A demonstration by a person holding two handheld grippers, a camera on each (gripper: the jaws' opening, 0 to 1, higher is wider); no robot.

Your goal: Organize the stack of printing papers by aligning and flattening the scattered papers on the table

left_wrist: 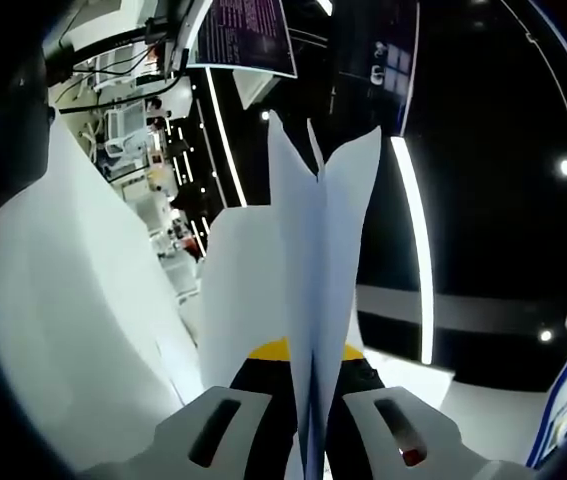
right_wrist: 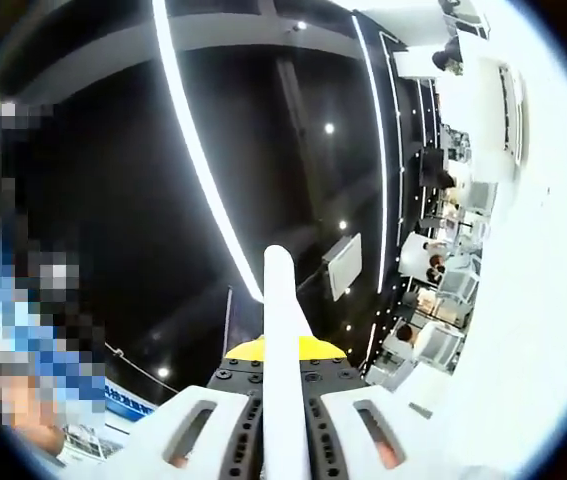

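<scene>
Each tool was clamped on paper lifted clear of the counter: the left tool [left_wrist: 308, 420] gripped the printing papers [left_wrist: 313, 260], thin matte white sheets splaying apart at their pointed tops, while the right tool [right_wrist: 285, 420] pinched an edge-on bundle, probably the same stack. Aligning seemed to be in hand; next, the edges wanted tapping square, then laying flat. Beyond, glossy black ceiling panels carried light strips [right_wrist: 198, 150].

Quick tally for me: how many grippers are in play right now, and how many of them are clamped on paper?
Grippers: 2, the left gripper and the right gripper.
Grippers shut on paper: 2. The left pinches the paper stack edge-on, sheets fanning apart at the top; the right pinches it as a tight white edge.
Grippers open: 0.
Total grippers: 2.
</scene>
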